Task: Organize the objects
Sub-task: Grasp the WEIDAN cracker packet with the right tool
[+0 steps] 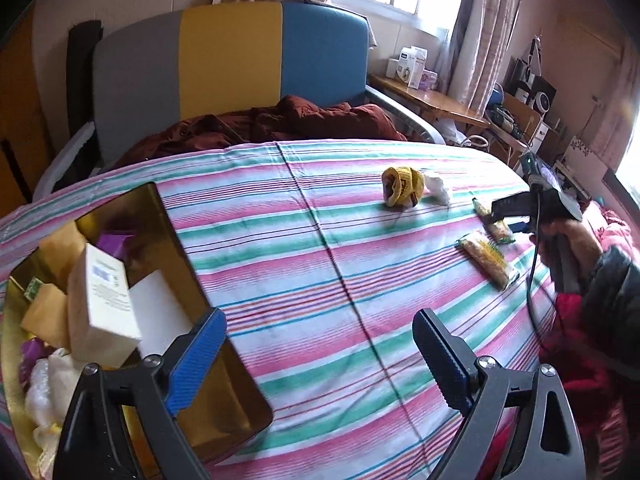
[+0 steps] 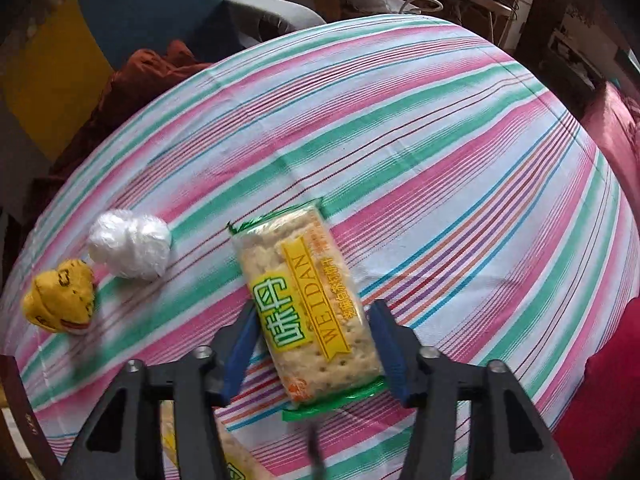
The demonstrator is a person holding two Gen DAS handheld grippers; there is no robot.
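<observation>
Right gripper (image 2: 312,344) pointing down at striped sheet (image 2: 440,160), blue pads tight on both sides of cracker pack (image 2: 308,300). Pack flat on sheet, green ends sticking out. White plastic ball (image 2: 130,244) to its left, touching yellow sock ball (image 2: 60,300). Second cracker pack (image 1: 486,258) near first. Left gripper (image 1: 320,364) wide open, nothing in it, over sheet beside gold tin (image 1: 224,364) full of small boxes.

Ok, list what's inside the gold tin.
In the gold tin: a tilted white carton, a flat white box, tan packets, purple wrappers and crumpled plastic. Whatever lies beneath them is covered.
</observation>
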